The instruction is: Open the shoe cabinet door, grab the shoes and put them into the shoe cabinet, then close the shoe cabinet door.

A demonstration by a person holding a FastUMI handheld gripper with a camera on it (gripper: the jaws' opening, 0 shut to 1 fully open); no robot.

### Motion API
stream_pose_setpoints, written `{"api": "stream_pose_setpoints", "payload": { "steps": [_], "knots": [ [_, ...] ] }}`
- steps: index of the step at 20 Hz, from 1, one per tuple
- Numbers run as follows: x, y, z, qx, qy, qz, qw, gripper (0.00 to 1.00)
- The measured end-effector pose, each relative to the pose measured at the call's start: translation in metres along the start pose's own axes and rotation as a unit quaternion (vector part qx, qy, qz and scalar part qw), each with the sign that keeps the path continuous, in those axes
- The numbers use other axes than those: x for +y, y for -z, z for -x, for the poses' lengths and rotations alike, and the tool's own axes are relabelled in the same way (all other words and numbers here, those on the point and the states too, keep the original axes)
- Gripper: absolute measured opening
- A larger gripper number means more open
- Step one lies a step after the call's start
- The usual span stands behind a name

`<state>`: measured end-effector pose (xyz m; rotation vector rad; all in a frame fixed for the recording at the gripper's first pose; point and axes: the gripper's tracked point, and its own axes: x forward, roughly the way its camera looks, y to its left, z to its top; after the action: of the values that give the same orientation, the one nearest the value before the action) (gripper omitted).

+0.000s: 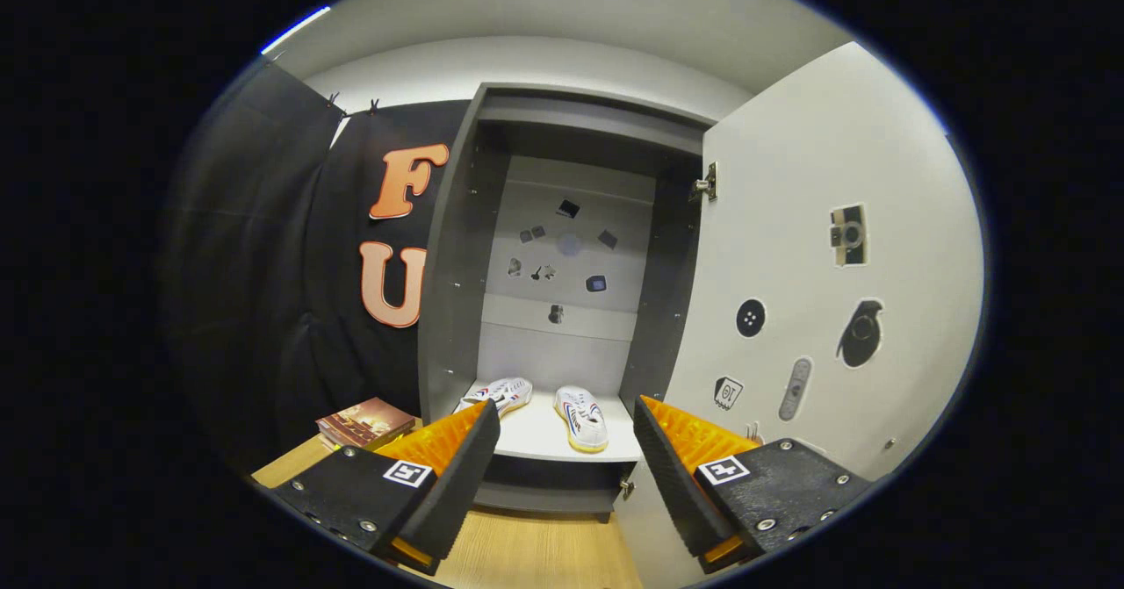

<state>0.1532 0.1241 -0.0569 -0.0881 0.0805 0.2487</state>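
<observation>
In front of the open cabinet (pixel 457 247), the gripper (pixel 566 444) is spread wide, holding and touching nothing.
Left of the fingers lie books (pixel 364 422), partly cut off; the left shoe (pixel 500 393) is partly hidden by the left finger, the right shoe (pixel 582 417) sits beyond the gap on the bottom shelf, and the door (pixel 834 308) stands open rightward.

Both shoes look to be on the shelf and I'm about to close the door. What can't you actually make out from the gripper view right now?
- Left shoe: its heel end is covered by the gripper's open left finger.
- Cabinet door: its far edge and any handle are cut off.
- Stickers on the cabinet's back panel: too small to identify.
- Books beside the cabinet: partly hidden by the left finger.
- Right shoe: whether its toe overhangs the shelf edge is unclear.
</observation>
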Motion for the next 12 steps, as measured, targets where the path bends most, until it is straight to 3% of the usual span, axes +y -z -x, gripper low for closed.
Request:
{"api": "stream_pose_setpoints", "payload": {
  "steps": [5, 12],
  "knots": [
    [-0.017, 0.001, 0.058, -0.005, 0.002, -0.013, 1.0, 0.95],
    [-0.092, 0.014, 0.126, -0.003, 0.079, -0.004, 0.997, 0.95]
  ]
}}
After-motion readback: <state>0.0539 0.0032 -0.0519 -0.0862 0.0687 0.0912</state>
